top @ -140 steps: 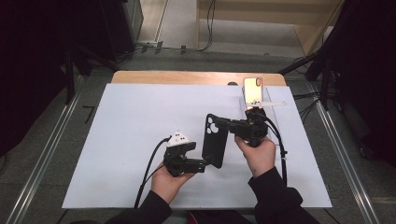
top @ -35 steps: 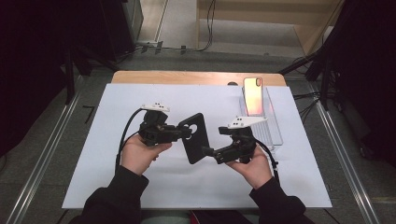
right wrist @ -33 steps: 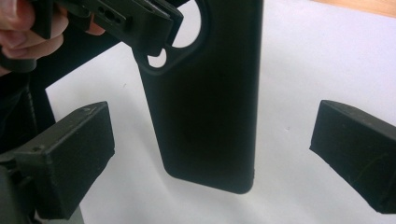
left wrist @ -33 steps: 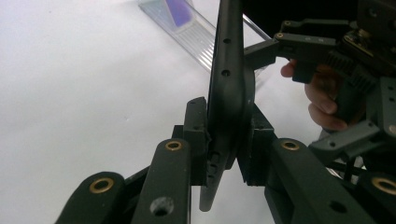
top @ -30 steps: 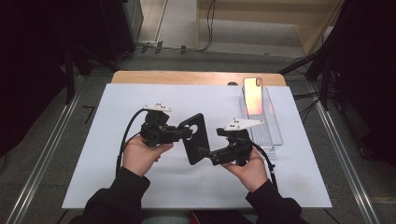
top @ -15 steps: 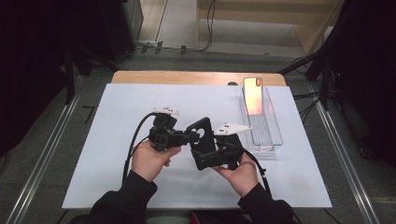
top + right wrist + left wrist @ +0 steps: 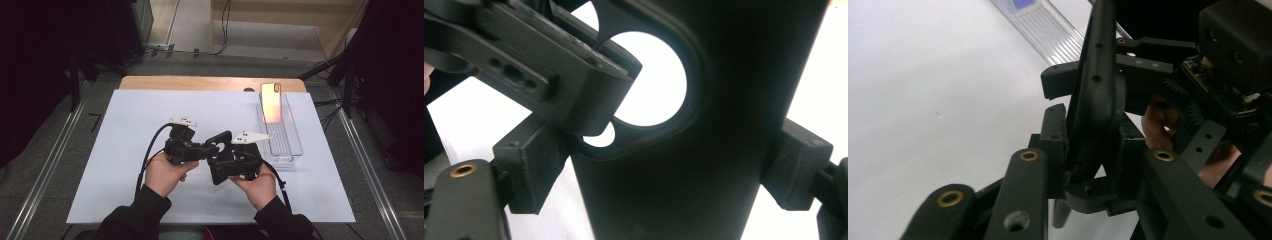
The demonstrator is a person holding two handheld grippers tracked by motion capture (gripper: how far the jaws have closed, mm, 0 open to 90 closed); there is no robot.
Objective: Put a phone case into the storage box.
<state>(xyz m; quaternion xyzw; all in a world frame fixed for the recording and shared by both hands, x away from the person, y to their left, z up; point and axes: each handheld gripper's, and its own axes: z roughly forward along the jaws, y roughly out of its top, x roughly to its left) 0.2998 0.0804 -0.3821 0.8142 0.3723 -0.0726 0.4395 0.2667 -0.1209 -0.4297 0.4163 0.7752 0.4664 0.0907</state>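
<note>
A black phone case (image 7: 220,161) is held up on edge above the white mat, between both grippers. My right gripper (image 7: 229,169) has just been closing and is now shut on it: in the right gripper view its pads (image 7: 531,165) press on the two long sides of the case (image 7: 704,150). My left gripper (image 7: 212,150) reaches in from the left at the camera-cutout end. In the left gripper view the case (image 7: 1095,100) stands edge-on between its jaws (image 7: 1093,155), which have just been opening and sit close beside it without clamping.
A clear plastic tray (image 7: 289,146) lies at the right of the white mat (image 7: 125,125), with an orange phone (image 7: 271,102) leaning at its far end. The tray's ribbed end (image 7: 1048,30) is in the left gripper view. Cables trail from both grippers towards the person.
The right gripper has moved left to the case and its jaws have come in on the case's sides. The left hand has shifted right with the case, and its jaws have widened a little.
</note>
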